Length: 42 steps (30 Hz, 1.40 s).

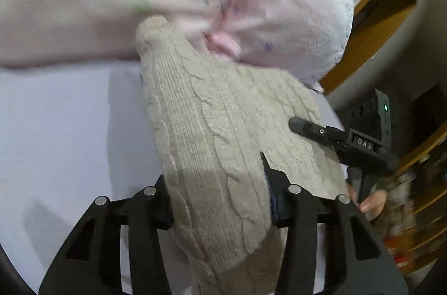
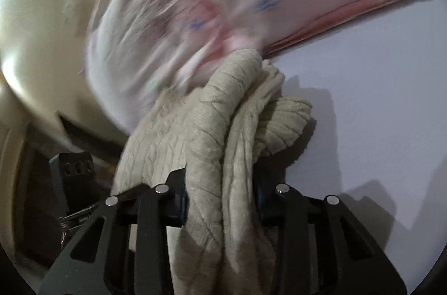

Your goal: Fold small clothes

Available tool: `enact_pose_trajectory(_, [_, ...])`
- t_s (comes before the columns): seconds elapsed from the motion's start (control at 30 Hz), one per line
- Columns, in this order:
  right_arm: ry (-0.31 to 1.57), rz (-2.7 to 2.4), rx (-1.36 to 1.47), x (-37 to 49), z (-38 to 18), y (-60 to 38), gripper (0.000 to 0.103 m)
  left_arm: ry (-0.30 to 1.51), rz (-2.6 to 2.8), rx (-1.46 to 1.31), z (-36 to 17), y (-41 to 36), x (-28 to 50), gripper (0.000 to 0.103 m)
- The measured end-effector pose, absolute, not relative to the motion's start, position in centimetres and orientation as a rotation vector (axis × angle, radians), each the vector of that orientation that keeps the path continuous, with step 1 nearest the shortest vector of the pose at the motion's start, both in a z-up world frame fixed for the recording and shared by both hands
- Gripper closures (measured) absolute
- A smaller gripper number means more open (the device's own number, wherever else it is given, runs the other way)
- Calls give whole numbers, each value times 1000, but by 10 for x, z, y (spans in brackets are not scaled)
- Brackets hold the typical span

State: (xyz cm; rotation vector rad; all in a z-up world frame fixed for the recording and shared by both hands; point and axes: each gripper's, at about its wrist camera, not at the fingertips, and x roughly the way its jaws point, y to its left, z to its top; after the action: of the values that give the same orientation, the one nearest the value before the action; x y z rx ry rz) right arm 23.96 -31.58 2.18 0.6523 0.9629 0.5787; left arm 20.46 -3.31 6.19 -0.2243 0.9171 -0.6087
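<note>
Item: beige cable-knit sweater (image 1: 212, 144), small, held off the pale bed sheet (image 1: 61, 127) by both tools, probably to spread or carry it before folding. Left gripper (image 1: 220, 205): jaws clamped on one bunched edge. Right gripper (image 2: 220, 203): jaws clamped on a thick gathered roll of the same knit. Adjacent: pink patterned pillow (image 1: 293, 24), touching the sweater's far end and crowding the laying space; wooden bed frame (image 1: 371, 24) beyond.

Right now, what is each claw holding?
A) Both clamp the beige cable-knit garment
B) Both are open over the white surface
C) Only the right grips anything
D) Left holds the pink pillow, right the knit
A: the beige cable-knit garment is pinched in the left claw and bunched in the right claw.
</note>
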Motion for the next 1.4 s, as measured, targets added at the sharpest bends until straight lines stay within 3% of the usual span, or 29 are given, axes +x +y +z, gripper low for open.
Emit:
enact_pose_trajectory(0.13, [1001, 485, 467, 249, 18, -274, 54, 911, -424, -32, 64, -20, 198, 39])
enact_pose_trajectory(0.27, [780, 384, 484, 206, 54, -304, 51, 852, -354, -69, 66, 0, 181, 29])
enact_pose_trajectory(0.3, [780, 409, 478, 200, 60, -302, 52, 808, -350, -66, 72, 0, 173, 27])
enact_pose_trajectory(0.4, [886, 446, 357, 197, 56, -271, 68, 729, -417, -69, 86, -9, 156, 24])
enact_pose_trajectory(0.43, [916, 444, 318, 202, 54, -259, 90, 718, -436, -61, 86, -18, 157, 20])
enact_pose_trajectory(0.7, [919, 327, 383, 206, 41, -270, 93, 783, -444, 46, 56, -52, 166, 20])
enact_pose_trajectory(0.8, [850, 326, 345, 181, 57, -268, 85, 759, -451, 13, 68, -38, 147, 20])
enact_pose_trajectory(0.83, [820, 317, 332, 170, 63, -271, 74, 753, -436, 1, 72, -29, 136, 18])
enact_pose_trajectory(0.87, [785, 310, 321, 152, 70, -275, 39, 755, -416, -1, 73, -25, 129, 15])
enact_pose_trajectory(0.9, [759, 297, 306, 139, 73, -278, 22, 761, -383, -3, 73, -18, 119, 5])
enact_pose_trajectory(0.93, [740, 284, 282, 126, 76, -279, 2, 771, -341, -2, 70, -12, 111, 1])
enact_pose_trajectory(1.1, [789, 235, 108, 82, 73, -259, 2, 881, -203, 40, 39, -4, 86, 1])
enact_pose_trajectory(1.4, [1007, 107, -34, 102, 17, -212, 2, 956, -128, 132, 8, -22, 101, 1])
